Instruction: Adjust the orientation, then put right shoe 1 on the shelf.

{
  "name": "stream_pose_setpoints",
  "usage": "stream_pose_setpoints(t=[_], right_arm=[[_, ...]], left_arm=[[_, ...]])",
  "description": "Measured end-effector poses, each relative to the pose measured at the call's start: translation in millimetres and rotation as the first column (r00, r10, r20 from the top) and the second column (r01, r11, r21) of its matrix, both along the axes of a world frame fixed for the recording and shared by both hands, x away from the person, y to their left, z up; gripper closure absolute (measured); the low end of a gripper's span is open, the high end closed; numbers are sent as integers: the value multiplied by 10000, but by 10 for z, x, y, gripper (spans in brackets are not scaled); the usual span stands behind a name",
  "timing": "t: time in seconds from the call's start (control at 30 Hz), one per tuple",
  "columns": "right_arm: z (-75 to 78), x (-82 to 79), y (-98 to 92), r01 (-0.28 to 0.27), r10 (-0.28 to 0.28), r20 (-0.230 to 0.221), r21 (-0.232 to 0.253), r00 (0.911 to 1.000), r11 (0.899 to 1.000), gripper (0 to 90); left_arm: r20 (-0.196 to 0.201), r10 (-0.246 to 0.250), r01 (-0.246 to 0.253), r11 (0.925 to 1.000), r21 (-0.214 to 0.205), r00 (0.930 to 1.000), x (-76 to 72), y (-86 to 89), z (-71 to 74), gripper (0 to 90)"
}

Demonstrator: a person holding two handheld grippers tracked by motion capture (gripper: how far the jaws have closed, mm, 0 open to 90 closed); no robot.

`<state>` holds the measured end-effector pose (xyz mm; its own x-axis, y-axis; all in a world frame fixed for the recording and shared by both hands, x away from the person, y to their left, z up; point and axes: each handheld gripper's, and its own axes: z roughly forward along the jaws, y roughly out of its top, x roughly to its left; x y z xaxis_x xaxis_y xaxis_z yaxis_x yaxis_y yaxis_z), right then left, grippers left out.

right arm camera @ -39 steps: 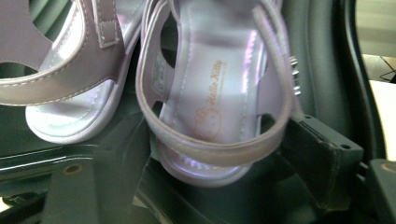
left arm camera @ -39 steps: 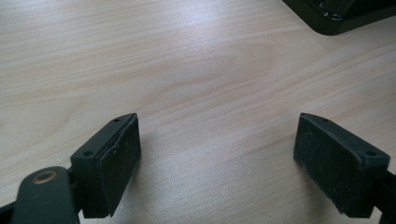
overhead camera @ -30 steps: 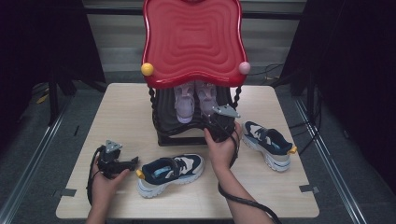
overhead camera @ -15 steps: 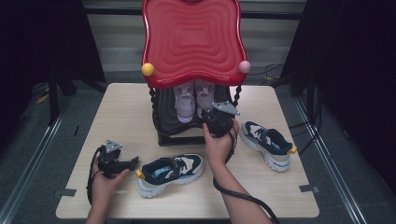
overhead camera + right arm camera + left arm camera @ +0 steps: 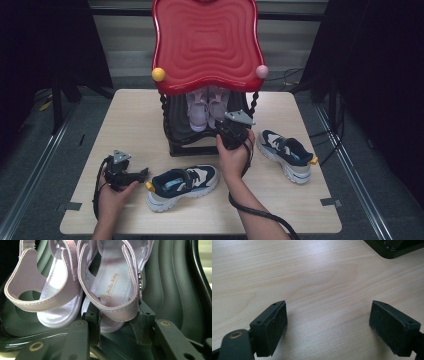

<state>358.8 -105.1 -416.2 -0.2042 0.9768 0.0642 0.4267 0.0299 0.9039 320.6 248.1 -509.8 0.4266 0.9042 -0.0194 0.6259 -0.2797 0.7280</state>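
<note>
A pair of lilac sandals stands on the black lower shelf point(image 5: 180, 135) of a shoe rack with a red wavy top point(image 5: 205, 45). My right gripper point(image 5: 231, 131) reaches in under that top. Its jaws have just been closing, and in the right gripper view they point(image 5: 117, 325) press both sides of the heel of the right-hand sandal point(image 5: 112, 287). The other sandal point(image 5: 47, 290) leans beside it. My left gripper point(image 5: 142, 174) rests low on the table's left front, its jaws point(image 5: 328, 322) wide open over bare wood.
A navy and cream sneaker point(image 5: 182, 185) lies on the wooden table point(image 5: 130, 115) between my two hands. Its mate point(image 5: 287, 154) lies to the right of the rack. A yellow ball point(image 5: 158, 74) and a pink ball point(image 5: 262, 71) cap the rack's posts.
The right forearm has swung a little to the left while its gripper stays at the shelf front. The left hand and both sneakers lie as before.
</note>
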Motion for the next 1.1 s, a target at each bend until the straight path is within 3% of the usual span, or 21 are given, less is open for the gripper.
stream_pose_setpoints(t=[0.17,0.3,0.37,0.67,0.83,1.1], right_arm=[[2,-2,-18,-185,184,-49,-164,9998,9997,602],[-10,4,-63,-462,455,-308,-225,9985,9987,530],[-19,-15,-83,-592,583,-292,-284,9979,9978,464],[-3,-134,-194,-1158,1145,-357,-369,9928,9926,316],[-8,-263,-265,-1901,1884,-475,-353,9809,9811,260],[-59,-456,-388,-2936,2918,-867,-88,9525,9559,217]], left_arm=[[3,-8,8,10000,-2,10000,0,0,0,147],[-5,-6,6,10000,2,10000,0,0,0,147],[14,-5,5,10000,18,10000,1,1,0,147],[4,-9,9,10000,2,10000,0,0,0,147],[-2,-2,2,10000,1,10000,0,0,0,147],[1,-12,12,10000,0,10000,0,1,0,147]])
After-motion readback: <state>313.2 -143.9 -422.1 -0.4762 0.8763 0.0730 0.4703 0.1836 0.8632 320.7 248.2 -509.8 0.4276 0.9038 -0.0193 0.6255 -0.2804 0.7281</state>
